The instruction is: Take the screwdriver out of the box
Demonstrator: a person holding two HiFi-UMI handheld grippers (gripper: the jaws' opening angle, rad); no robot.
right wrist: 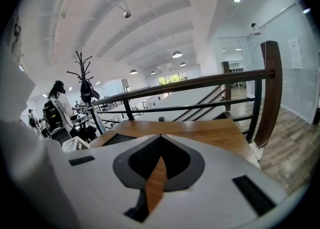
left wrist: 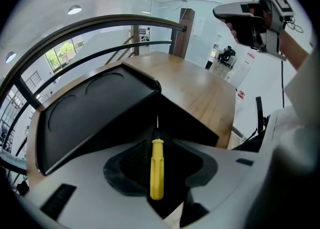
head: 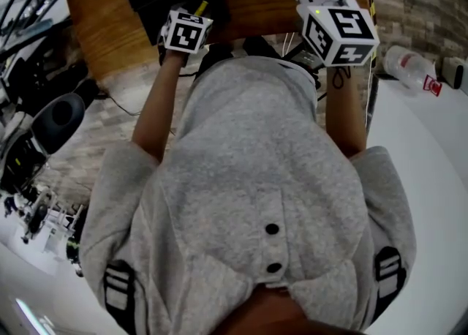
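Left gripper (left wrist: 160, 123) jaws spread wide either side of slim yellow-handled screwdriver (left wrist: 157, 170), untouched, angular matte black box (left wrist: 95, 113), smooth wooden tabletop (left wrist: 200, 93), right gripper (right wrist: 160, 139) jaws together, empty

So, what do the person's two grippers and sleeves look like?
The left gripper and right gripper are pale grey shells with dark grey pads on the tongs. Each carries a white cube with black square markers. The person wears a light grey short-sleeved top.
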